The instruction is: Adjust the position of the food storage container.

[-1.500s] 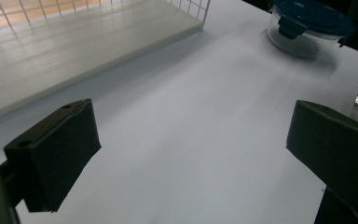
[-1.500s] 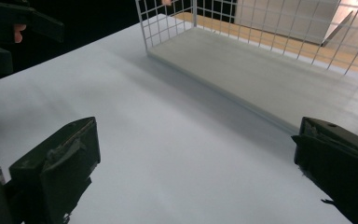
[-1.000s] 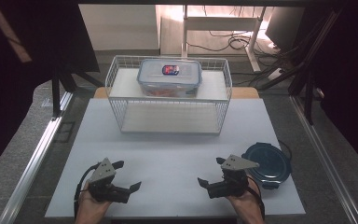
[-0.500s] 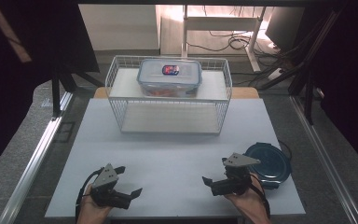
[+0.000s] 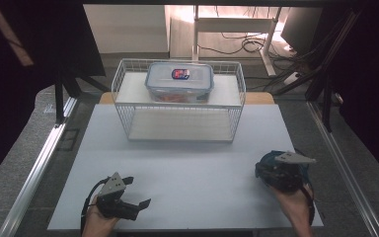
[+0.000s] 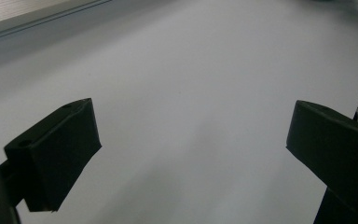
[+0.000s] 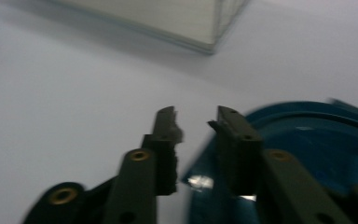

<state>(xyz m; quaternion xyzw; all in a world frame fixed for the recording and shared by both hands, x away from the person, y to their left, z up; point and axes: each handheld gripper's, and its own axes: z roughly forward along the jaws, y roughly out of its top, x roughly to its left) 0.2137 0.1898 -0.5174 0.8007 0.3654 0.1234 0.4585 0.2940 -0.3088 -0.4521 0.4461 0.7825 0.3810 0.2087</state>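
A dark blue round plate (image 5: 275,156) (image 7: 317,140) lies at the right front of the white table mat (image 5: 192,163). My right gripper (image 5: 262,170) (image 7: 196,121) hovers over its left edge. Its jaws have just been closing and now stand a narrow gap apart. The plate's rim shows low in that gap, and no pad visibly presses on it. My left gripper (image 5: 137,191) (image 6: 191,135) rests at the left front of the mat with its jaws wide open and only bare mat between them.
A white wire basket (image 5: 177,123) stands upside down at the back of the mat, with a clear lidded food container (image 5: 179,81) on top of it. Metal rails run along both sides of the table.
The right hand has swung to the right, onto the blue plate, and its jaws have narrowed. The left hand has stayed put.
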